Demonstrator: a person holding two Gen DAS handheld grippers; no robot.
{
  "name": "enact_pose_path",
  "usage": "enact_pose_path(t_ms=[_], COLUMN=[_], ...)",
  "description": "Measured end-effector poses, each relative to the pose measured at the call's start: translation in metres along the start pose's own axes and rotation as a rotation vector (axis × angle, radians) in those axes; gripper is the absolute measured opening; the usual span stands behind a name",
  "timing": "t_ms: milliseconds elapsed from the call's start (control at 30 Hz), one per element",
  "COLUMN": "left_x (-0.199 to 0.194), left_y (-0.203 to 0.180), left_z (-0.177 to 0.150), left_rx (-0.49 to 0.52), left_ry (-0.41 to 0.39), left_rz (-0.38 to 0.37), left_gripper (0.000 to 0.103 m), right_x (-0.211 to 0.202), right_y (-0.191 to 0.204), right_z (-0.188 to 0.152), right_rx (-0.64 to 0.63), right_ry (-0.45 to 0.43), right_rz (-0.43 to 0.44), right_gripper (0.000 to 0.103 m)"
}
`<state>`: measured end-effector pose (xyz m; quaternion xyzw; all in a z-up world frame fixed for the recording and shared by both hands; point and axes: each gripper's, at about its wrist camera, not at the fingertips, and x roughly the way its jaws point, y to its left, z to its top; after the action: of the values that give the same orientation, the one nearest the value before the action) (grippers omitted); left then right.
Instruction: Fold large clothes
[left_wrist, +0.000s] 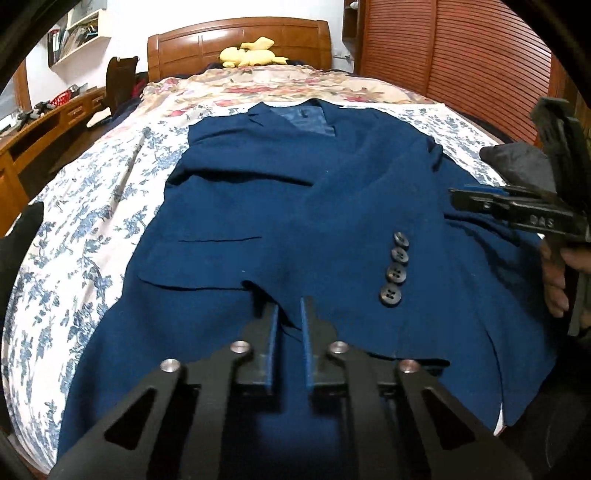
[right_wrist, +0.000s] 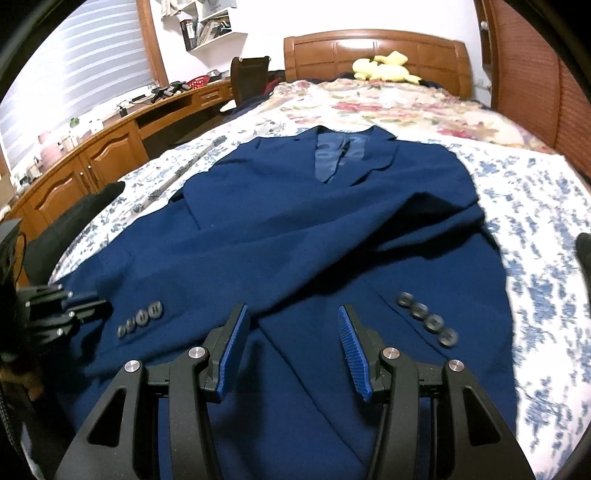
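Across the bed (left_wrist: 92, 206), on its blue-flowered sheet, lies a navy jacket (left_wrist: 295, 192), collar toward the wooden headboard (left_wrist: 240, 40) and both sleeves folded over its front. Only the right wrist view shows both button rows; the left wrist view shows one row (left_wrist: 395, 273). Low over the near hem, the left gripper (left_wrist: 290, 317) has its pads nearly together, pinching a fold of the jacket. Above the cloth, the right gripper (right_wrist: 293, 325) stands spread and holds nothing. A yellow plush toy (right_wrist: 384, 66) rests by the headboard.
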<state>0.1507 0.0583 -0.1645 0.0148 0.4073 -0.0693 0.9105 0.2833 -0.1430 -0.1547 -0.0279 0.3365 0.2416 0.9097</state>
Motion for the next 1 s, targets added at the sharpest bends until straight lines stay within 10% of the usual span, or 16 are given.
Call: enact_pose_path(t_ms=[100, 233, 333, 800, 1000], left_x=[-0.002, -0.01, -0.019, -0.054, -0.068], left_y=[0.002, 0.006, 0.012, 0.025, 0.038], left_z=[0.001, 0.004, 0.007, 0.007, -0.003], left_rx=[-0.002, -0.002, -0.011, -0.035, -0.074], left_ry=[-0.006, -0.035, -0.064, -0.114, -0.163], left_rz=[-0.001, 0.0, 0.012, 0.015, 0.041], left_gripper=[0.003, 0.003, 0.003, 0.004, 0.069], right_x=[0.017, 0.033, 0.036, -0.001, -0.012], right_y=[-0.002, -0.005, -0.001, -0.002, -0.014], right_z=[0.008, 0.013, 0.015, -0.006, -0.014], right_rx=[0.032, 0.076, 0.064, -0.049, -0.063], right_ry=[0.026, 0.063, 0.072, 0.005, -0.013], right_rz=[0.016, 0.058, 0.11, 0.045, -0.03], right_gripper=[0.051, 0.012, 0.002, 0.015, 0.044])
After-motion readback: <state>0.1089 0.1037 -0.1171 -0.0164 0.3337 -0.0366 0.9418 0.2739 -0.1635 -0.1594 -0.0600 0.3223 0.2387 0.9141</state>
